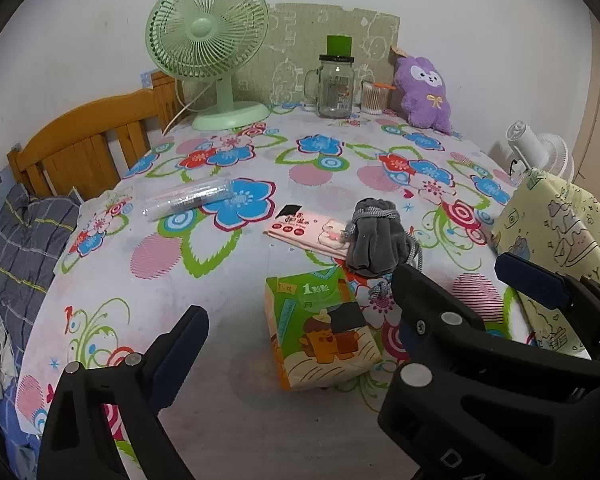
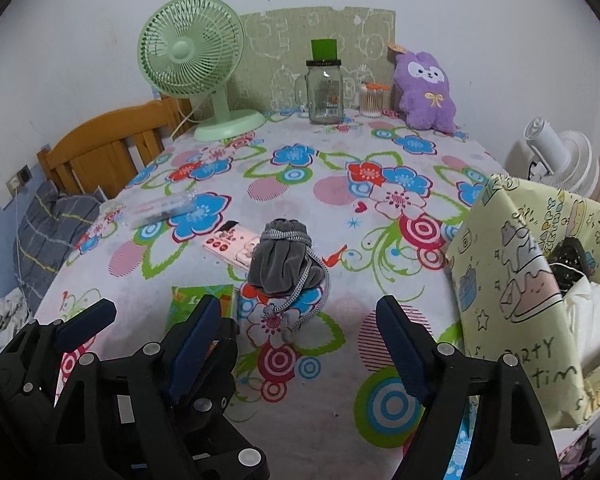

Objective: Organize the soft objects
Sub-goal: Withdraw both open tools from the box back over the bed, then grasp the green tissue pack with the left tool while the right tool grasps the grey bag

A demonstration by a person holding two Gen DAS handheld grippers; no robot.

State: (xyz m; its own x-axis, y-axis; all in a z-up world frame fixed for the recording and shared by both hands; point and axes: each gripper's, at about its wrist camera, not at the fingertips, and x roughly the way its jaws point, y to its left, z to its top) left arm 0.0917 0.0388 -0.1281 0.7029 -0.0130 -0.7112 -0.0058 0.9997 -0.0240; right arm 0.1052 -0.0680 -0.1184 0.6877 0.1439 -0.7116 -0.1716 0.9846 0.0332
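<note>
Grey velvet pouch (image 2: 286, 264) sits mid-table beside the tissue pack (image 1: 320, 332), both the left gripper (image 1: 300, 292) and the right gripper (image 2: 296, 314) spread wide and empty, probably lined up to move it into the yellow bag (image 2: 512, 280).

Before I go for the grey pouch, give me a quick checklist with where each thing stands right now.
1. Right tool open: ok.
2. Left tool open and empty: ok.
3. Grey pouch ahead of the right tool, unobstructed: ok.
4. Pouch cord trailing loose toward the tool: not ok, may snag.
5. Yellow bag mouth open: ok.
6. Room left in the bag: cannot tell.
</note>
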